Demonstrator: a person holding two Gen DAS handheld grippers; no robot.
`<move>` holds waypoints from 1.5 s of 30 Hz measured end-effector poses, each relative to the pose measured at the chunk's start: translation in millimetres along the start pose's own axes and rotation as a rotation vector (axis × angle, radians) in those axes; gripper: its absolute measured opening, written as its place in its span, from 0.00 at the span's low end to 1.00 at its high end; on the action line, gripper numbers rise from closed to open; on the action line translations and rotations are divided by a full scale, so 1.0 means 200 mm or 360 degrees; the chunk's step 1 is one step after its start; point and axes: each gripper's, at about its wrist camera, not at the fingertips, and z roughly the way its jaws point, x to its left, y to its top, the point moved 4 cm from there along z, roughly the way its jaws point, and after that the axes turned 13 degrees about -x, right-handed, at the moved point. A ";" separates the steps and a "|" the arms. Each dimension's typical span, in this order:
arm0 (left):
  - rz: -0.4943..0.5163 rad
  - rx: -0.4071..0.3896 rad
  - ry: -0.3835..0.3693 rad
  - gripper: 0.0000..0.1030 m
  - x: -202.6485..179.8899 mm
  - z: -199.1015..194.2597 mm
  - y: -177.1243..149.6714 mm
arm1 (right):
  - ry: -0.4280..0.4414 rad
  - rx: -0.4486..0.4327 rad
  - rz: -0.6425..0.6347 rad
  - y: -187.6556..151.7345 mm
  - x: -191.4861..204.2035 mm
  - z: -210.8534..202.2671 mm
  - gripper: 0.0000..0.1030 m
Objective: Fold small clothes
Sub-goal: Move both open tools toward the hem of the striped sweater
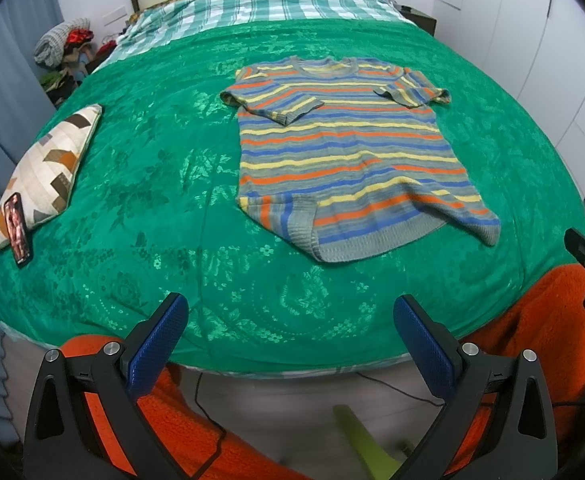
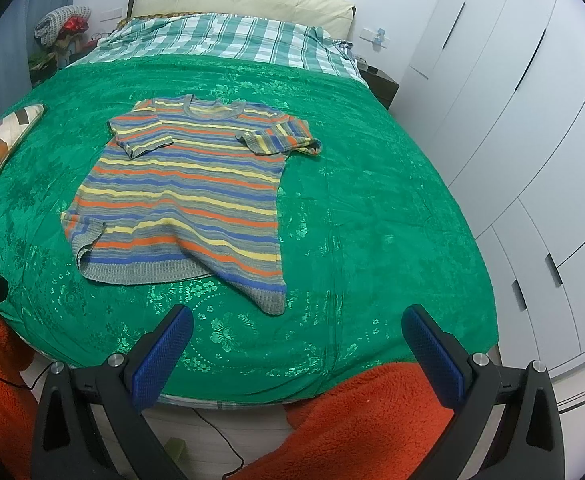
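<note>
Both grippers, left (image 1: 291, 320) and right (image 2: 297, 330), hang wide open over the bed's (image 1: 164, 184) near edge, apart from the striped sweater (image 1: 348, 156) with sleeves folded in.

The sweater (image 1: 348, 152) is lying flat on the bed (image 1: 164, 208), its neck pointing at the headboard. A pillow (image 1: 48, 168) is sitting far to its left, with a phone (image 1: 17, 229) leaning on it.

Black frames with silver screws carry blue textured fingers (image 1: 164, 344); orange fleece clothing (image 2: 356, 428).
</note>
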 end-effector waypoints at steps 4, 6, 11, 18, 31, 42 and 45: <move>0.0007 0.0003 0.0020 0.99 0.00 0.00 -0.01 | 0.0010 0.0007 0.0001 -0.01 0.00 0.01 1.00; 0.0017 0.0009 0.0034 0.99 0.00 0.01 -0.01 | 0.0015 0.0007 0.0004 -0.01 0.01 0.01 1.00; 0.0045 0.0008 0.0092 0.99 0.01 0.01 -0.01 | 0.0028 0.0025 0.0021 -0.02 0.01 0.02 1.00; 0.0086 0.0031 0.0136 0.99 0.01 0.03 -0.02 | 0.0049 0.0032 0.0012 -0.02 0.03 0.03 1.00; 0.0119 0.0060 0.0168 0.99 0.01 0.06 -0.02 | 0.0081 0.0068 0.0016 -0.04 0.04 0.06 1.00; 0.0138 0.0072 0.0184 0.99 0.00 0.08 -0.03 | 0.0096 0.0086 0.0016 -0.04 0.04 0.07 1.00; 0.0126 0.0078 0.0156 0.99 0.04 0.12 -0.02 | 0.0104 0.0094 0.0018 -0.05 0.05 0.08 1.00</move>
